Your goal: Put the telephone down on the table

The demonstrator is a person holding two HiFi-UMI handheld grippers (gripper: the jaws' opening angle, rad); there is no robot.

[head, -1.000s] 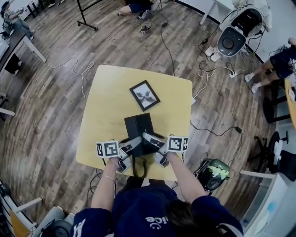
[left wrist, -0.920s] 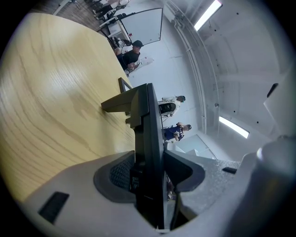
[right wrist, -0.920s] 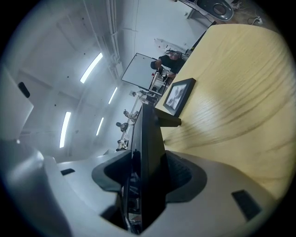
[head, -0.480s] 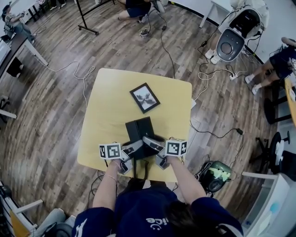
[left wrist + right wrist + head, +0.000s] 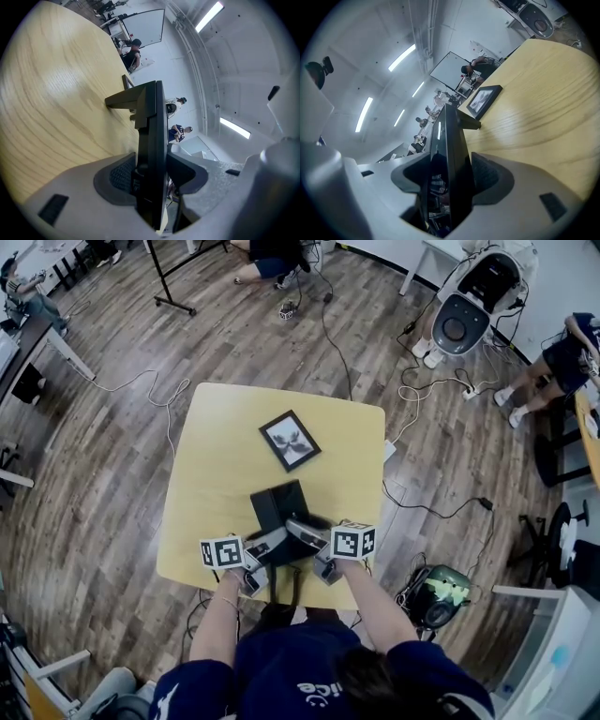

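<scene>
Two risks. Telephone (image 5: 279, 507) sits low over the near part of the table (image 5: 216, 456), slab roughly parallel to the top. Its far foot looks to touch the wood; the near end is carried. Left gripper (image 5: 152, 176) is clamped on it and so is right gripper (image 5: 450, 176), one jaw of each sitting between slab and table.

1) One side lets go first: the near end drops or twists and the foot skids, likely toward the near edge just behind the grippers.
2) The under-jaws are trapped below the slab, so pulling them out could drag the telephone along.

What looks like a cord (image 5: 273, 585) hangs over that edge; its pull would add to the drift. Picture frame (image 5: 290, 440) is well apart, no clash expected.
</scene>
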